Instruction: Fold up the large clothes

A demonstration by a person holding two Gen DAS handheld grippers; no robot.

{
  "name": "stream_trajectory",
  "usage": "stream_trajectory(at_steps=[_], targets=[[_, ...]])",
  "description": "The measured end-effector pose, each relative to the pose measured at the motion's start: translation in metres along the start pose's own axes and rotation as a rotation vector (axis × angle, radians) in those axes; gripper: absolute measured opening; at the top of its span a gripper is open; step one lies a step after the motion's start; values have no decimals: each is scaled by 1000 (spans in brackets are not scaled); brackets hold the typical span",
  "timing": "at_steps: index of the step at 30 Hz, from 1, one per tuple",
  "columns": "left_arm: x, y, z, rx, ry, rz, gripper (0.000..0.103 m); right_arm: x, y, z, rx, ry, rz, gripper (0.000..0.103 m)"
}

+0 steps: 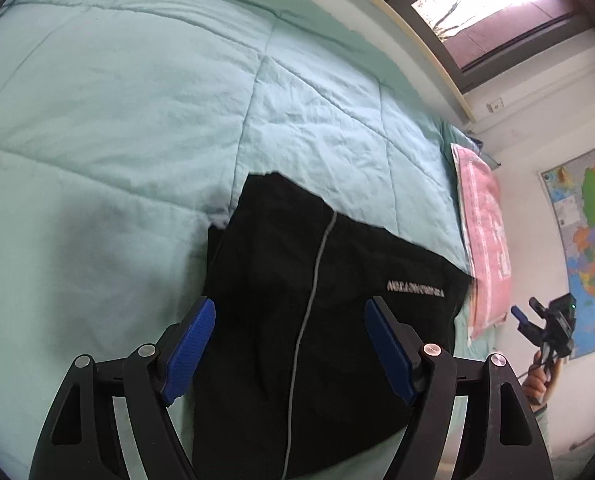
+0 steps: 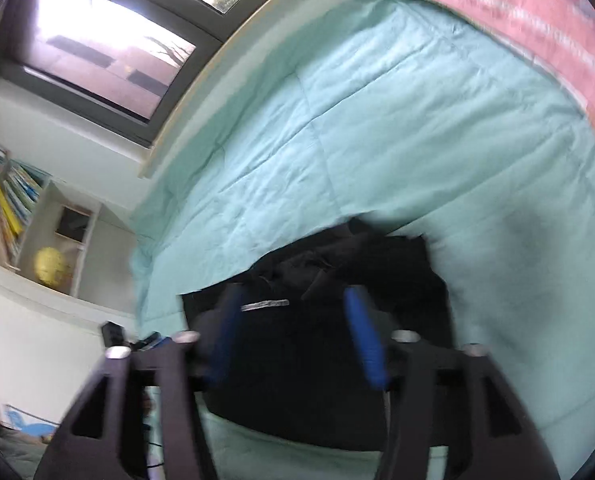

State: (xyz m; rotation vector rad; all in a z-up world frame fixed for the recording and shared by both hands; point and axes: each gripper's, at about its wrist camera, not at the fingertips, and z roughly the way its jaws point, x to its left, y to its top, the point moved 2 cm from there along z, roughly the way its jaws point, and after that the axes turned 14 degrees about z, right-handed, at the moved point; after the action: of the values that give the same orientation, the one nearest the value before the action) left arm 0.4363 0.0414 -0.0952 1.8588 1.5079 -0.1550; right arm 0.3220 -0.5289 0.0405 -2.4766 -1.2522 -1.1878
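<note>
A black garment (image 1: 317,304) with a grey zipper line and white lettering lies folded flat on the light green quilt (image 1: 137,120). My left gripper (image 1: 289,312) hovers over its near part, open and empty, blue pads (image 1: 189,352) spread wide. In the right wrist view the same black garment (image 2: 337,340) lies bunched at its far edge on the quilt (image 2: 377,140). My right gripper (image 2: 293,300) is open and empty above it; the view is motion-blurred. The right gripper also shows in the left wrist view (image 1: 545,320), held off the bed's right side.
A pink pillow (image 1: 485,248) lies at the bed's head, also in the right wrist view (image 2: 517,20). A window (image 1: 497,4) runs along the far side of the bed. A map (image 1: 589,240) hangs on the wall. Bookshelves (image 2: 13,200) stand beyond the bed's foot.
</note>
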Motion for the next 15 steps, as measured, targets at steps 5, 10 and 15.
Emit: stream_trajectory(at_steps=[5,10,15], targets=[[1,19,28,38,84,33,78,1,4,55,1,-246,-181,72],[14,32,67,124,153,57,78,-14,16,124,53,-368,-294,72],[35,33,92,172,139,4,78,-37,37,175,112,-374,-286,72]])
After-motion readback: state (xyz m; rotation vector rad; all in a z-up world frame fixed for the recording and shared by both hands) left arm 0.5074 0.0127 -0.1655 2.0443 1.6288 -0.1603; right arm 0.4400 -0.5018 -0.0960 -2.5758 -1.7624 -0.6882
